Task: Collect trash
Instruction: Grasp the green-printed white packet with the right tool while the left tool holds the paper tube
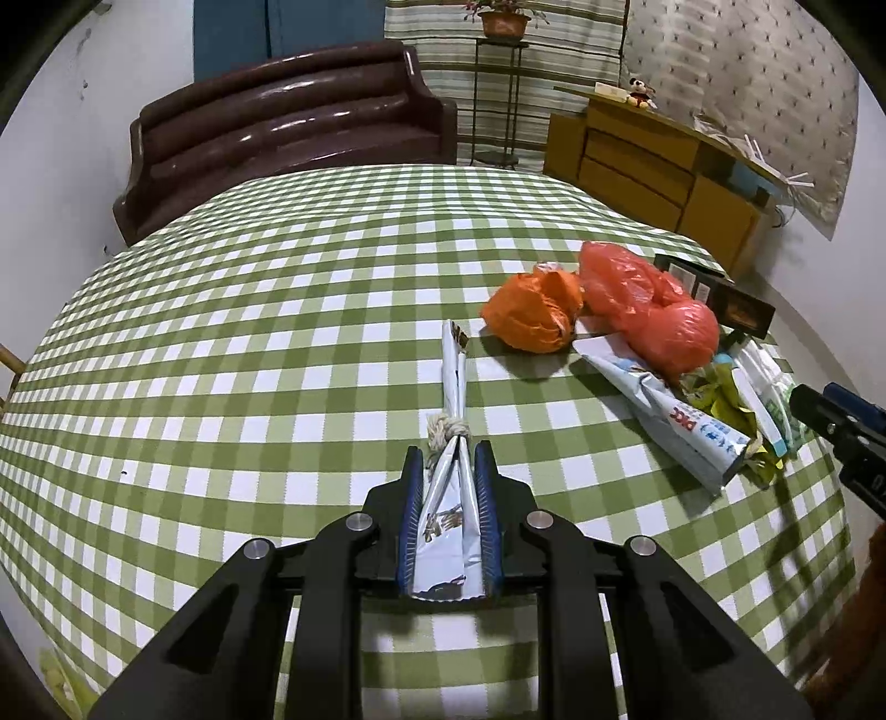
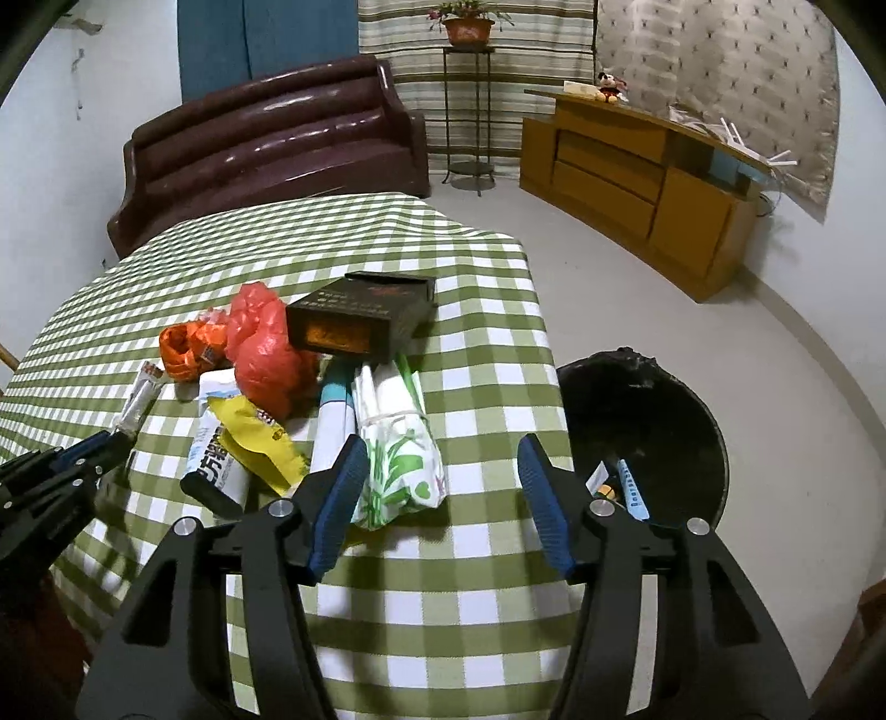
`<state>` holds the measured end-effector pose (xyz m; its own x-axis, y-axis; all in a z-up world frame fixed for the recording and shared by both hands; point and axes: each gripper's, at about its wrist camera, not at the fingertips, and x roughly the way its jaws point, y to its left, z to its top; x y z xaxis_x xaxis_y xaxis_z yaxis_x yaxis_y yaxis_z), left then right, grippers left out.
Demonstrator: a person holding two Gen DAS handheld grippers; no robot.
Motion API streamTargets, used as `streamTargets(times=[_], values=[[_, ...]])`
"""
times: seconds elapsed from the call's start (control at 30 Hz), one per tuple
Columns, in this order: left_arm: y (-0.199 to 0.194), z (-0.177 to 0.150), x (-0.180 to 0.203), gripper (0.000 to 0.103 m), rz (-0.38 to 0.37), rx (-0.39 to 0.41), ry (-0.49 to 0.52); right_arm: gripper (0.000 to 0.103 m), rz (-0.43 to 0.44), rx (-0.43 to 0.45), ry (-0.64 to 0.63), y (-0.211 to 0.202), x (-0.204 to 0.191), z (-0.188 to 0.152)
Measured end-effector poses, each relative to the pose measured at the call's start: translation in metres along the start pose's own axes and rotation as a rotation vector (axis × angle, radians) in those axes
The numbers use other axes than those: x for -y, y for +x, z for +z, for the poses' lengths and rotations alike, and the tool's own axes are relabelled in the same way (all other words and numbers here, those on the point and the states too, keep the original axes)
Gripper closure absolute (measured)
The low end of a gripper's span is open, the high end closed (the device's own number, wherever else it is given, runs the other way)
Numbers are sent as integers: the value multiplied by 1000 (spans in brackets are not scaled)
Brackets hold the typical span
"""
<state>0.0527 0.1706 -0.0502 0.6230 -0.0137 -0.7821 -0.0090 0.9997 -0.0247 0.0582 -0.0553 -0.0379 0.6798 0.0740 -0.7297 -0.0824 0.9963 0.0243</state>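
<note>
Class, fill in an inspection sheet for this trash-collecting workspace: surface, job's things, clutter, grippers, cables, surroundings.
Surface: table under a green checked cloth.
Job's things: silver wrapper tied with string; orange bag, red bag, dark box, yellow wrapper, leaf-print pack piled together; black bin beside the table, with scraps inside.
Clutter: nothing seen.
Grippers: left gripper shut on the silver wrapper; right gripper open above the table edge, leaf-print pack beside its left finger.
Cables: nothing seen.
Surroundings: brown sofa, wooden cabinet, potted plant on a stand.
</note>
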Motion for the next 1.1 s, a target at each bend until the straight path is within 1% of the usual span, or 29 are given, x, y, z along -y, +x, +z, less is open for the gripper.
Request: streamTargets(times=[0.17,0.3,0.37,0.43,0.53,0.87,1.1], values=[[0,2,-4,83,7,4,-6,48,0,-5,-34,8,-6,5],[1,3,-4,83,10,3,-4,48,-6,-32,-52,20,-9,7],[1,2,-4,83,13,5,0,54,2,-45,-59,23,-9,8],[1,2,-2,83,18,4,2,57,7,-52,-68,25,-10,7],[3,3,-4,83,16,2,0,70,20,-64,-85,27,-13,5],[2,1,0,83,16,3,3,71,35,-54,-87,15,-10,-11],[-6,-3,12,83,3,15,14,71,15,-14,-41,-1,12,-16]])
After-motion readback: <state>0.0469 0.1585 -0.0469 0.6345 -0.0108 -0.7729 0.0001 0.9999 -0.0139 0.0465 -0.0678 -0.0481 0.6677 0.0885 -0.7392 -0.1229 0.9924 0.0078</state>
